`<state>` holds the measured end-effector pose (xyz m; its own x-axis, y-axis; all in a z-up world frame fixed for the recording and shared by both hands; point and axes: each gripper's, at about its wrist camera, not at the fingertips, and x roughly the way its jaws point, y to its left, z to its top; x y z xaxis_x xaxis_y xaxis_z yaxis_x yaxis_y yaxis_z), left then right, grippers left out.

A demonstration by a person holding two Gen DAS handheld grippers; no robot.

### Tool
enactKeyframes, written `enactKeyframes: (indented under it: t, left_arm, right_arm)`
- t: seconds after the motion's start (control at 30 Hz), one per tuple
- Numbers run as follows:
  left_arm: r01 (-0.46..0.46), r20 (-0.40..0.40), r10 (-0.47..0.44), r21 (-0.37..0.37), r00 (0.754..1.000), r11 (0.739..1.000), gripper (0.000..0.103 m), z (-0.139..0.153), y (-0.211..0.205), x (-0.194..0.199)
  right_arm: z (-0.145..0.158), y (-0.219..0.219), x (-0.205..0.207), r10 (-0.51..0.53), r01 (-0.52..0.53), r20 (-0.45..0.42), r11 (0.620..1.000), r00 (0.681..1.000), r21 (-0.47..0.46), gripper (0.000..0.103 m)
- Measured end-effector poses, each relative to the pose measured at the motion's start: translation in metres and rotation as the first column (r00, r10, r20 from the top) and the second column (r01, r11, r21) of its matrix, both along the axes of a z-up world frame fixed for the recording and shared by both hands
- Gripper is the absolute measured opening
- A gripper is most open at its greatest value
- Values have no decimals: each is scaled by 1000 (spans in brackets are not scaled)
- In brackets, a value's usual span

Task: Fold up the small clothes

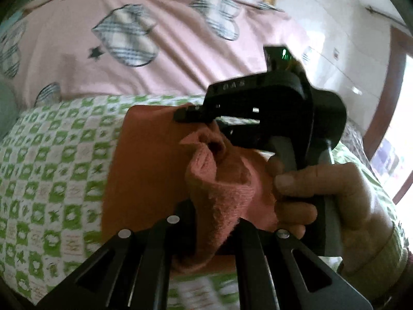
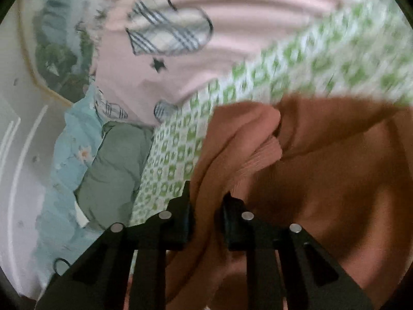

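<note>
Left wrist view: the left gripper (image 1: 215, 228) sits at the bottom centre of the frame, its 2 black fingers (image 1: 249, 235) closed tight on a bunched fold of the orange-pink garment (image 1: 144, 160). The cloth rises from between them towards the middle of the frame and spreads left over the green-and-white checked sheet (image 1: 51, 170). In the right half, a person's hand (image 1: 322, 201) grips the grey handle of the right gripper (image 1: 204, 120), whose black jaws reach left to the garment's upper edge at frame centre; there they stand narrow, with a bit of cloth between them. A pink cover with plaid hearts (image 1: 134, 38) fills the top of the frame.

Right wrist view: the right gripper (image 2: 206, 206) is at the bottom centre, its fingers (image 2: 233, 222) drawn narrow with a ridge of the orange-pink garment (image 2: 322, 180) pinched between them. The garment fills the lower right and centre, in folds. The checked sheet (image 2: 296, 72) runs blurred from upper right to lower centre. The pink cover (image 2: 219, 38) lies at the top, with a grey-green cushion (image 2: 113, 170) and pale blue floral fabric (image 2: 69, 155) at the left.
</note>
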<state>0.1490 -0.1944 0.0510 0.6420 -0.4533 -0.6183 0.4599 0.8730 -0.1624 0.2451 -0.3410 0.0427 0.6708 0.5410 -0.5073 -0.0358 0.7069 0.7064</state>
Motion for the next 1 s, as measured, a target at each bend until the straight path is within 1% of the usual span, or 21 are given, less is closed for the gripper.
enactKeyframes:
  t: [0.1, 0.17, 0.2, 0.3, 0.37, 0.43, 0.5, 0.53, 0.6, 0.67, 0.7, 0.77, 0.8, 0.87, 0.9, 0.93, 0.97, 1.0]
  left_arm:
    - [55, 4, -56, 17, 998, 998, 6, -5, -36, -11]
    - [88, -19, -88, 36, 996, 995, 6, -17, -57, -14]
    - [103, -43, -101, 46, 994, 994, 6, -25, -67, -14]
    - [130, -109, -121, 76, 987, 989, 6, -50, -83, -11]
    - [138, -135, -127, 72, 983, 988, 6, -57, -83, -10]
    - [145, -117, -138, 53, 983, 988, 6, -50, -80, -12]
    - [158, -85, -155, 31, 984, 987, 6, -39, -78, -14]
    - [164, -74, -162, 28, 984, 986, 6, -35, -78, -14]
    - [180, -77, -177, 36, 981, 983, 6, -33, -82, -14]
    - [190, -99, -185, 52, 978, 980, 6, -40, -86, -13]
    - [196, -119, -188, 57, 975, 979, 9, -46, -86, -11]
    - [195, -173, -186, 41, 967, 980, 15, -54, -80, -7]
    - [193, -204, -186, 15, 961, 981, 19, -55, -71, -5]
    - [191, -220, -193, -28, 956, 981, 28, -52, -52, -4]
    - [180, -222, -183, -32, 958, 983, 47, -48, -41, -4]
    - [162, -218, -166, -34, 962, 986, 61, -45, -29, -5]
    - [141, -211, -148, -48, 966, 989, 65, -39, -11, -5]
    - [128, -214, -137, -55, 967, 990, 71, -36, 4, -3]
  right_arm:
    - [3, -33, -22, -63, 64, 6, 996, 998, -60, 19]
    - [-7, -51, -32, -97, 95, -24, 990, 995, -103, 19]
    - [-17, -58, -35, -111, 105, -47, 987, 993, -120, 19]
    - [-47, -73, -42, -135, 124, -101, 986, 986, -112, 18]
    - [-59, -78, -44, -147, 137, -119, 986, 982, -93, 18]
    - [-55, -81, -48, -156, 150, -92, 987, 984, -65, 17]
    - [-40, -79, -51, -160, 157, -45, 984, 986, -80, 17]
    - [-32, -76, -52, -162, 159, -24, 983, 986, -96, 17]
    - [-23, -73, -53, -167, 164, -7, 975, 986, -149, 17]
    - [-28, -71, -52, -174, 165, -29, 965, 984, -205, 17]
    - [-36, -69, -49, -183, 164, -52, 955, 982, -248, 17]
    - [-50, -67, -47, -187, 157, -82, 946, 979, -285, 17]
    - [-54, -67, -48, -188, 158, -85, 946, 978, -284, 17]
    - [-59, -72, -53, -194, 167, -83, 952, 977, -256, 18]
    - [-59, -74, -55, -206, 180, -83, 952, 975, -248, 18]
    - [-57, -75, -59, -220, 194, -80, 949, 972, -250, 20]
    - [-55, -76, -63, -229, 203, -76, 946, 971, -253, 21]
    - [-52, -76, -68, -234, 210, -71, 944, 970, -254, 24]
